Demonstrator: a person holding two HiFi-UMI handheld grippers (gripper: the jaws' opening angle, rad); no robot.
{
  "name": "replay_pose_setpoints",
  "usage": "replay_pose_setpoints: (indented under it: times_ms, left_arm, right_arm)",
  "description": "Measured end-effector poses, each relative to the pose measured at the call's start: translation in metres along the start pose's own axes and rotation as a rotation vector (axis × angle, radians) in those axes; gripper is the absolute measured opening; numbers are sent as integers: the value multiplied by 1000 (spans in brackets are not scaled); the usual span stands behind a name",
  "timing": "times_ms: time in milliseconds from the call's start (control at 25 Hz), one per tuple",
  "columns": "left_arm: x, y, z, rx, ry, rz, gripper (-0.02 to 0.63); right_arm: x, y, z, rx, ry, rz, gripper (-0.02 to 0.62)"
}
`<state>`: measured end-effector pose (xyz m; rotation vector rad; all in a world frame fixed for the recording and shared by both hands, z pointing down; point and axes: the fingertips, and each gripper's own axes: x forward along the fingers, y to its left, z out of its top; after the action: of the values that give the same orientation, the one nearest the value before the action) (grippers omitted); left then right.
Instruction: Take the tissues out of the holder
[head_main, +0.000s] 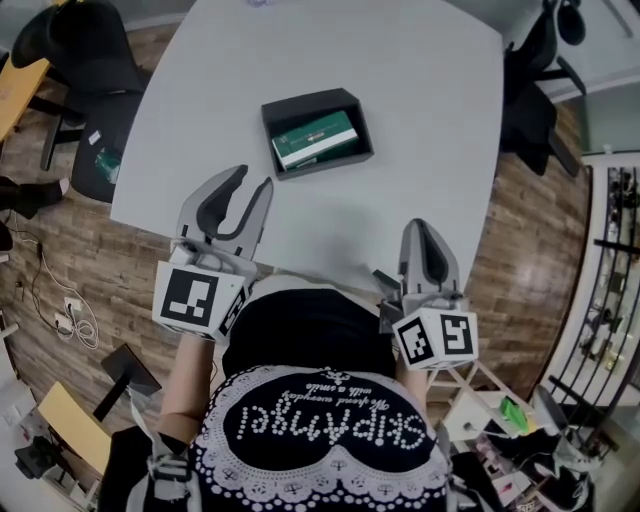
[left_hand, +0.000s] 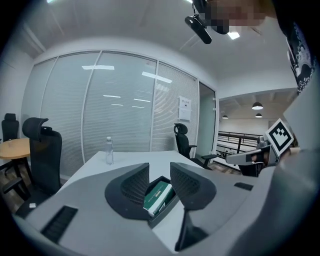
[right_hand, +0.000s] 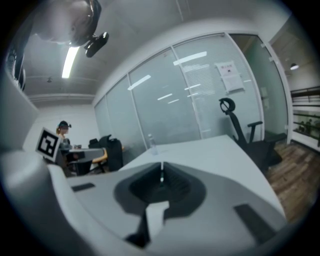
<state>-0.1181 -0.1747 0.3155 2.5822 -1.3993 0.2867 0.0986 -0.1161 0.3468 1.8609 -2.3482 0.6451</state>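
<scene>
A black open holder (head_main: 270, 113) sits mid-table on the grey table (head_main: 430, 120), with a green-and-white tissue pack (head_main: 315, 139) lying inside it. My left gripper (head_main: 254, 180) hovers at the table's near edge, short of the holder, jaws open with nothing between them. In the left gripper view the tissue pack (left_hand: 157, 196) and the holder (left_hand: 166, 207) show through the gap of the left gripper (left_hand: 160, 170), farther off. My right gripper (head_main: 422, 226) is at the near edge to the right, shut and empty; the right gripper (right_hand: 161, 176) shows its jaws together.
A clear water bottle (left_hand: 109, 151) stands at the table's far end. Black office chairs stand at the left (head_main: 95, 60) and right (head_main: 530, 90) of the table. A wooden table (head_main: 18, 90) is at far left. Glass walls lie beyond.
</scene>
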Motion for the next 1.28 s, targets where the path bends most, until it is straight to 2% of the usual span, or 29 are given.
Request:
replay_pose_setpoints:
  times_ms: [240,480,840,1080,1280]
  left_arm:
    - [30,1,6,73,32,-46,169]
    - [65,-6,-2,130,69,-116,169]
    - [114,-10,-49,140,251,-217,262]
    - [142,-11,-82,134,330,-249,278]
    - [162,-14,-111,178,427,-274,295]
  right_arm:
    - [0,-8,-2,16,8,-30,35]
    - [1,-24,-4,38,21,-75,35]
    - [10,-38,-12,73,60,-125,35]
    - [15,-37,-21,89,95,-128,35]
    - [15,-44,-30,106,126,-140,35]
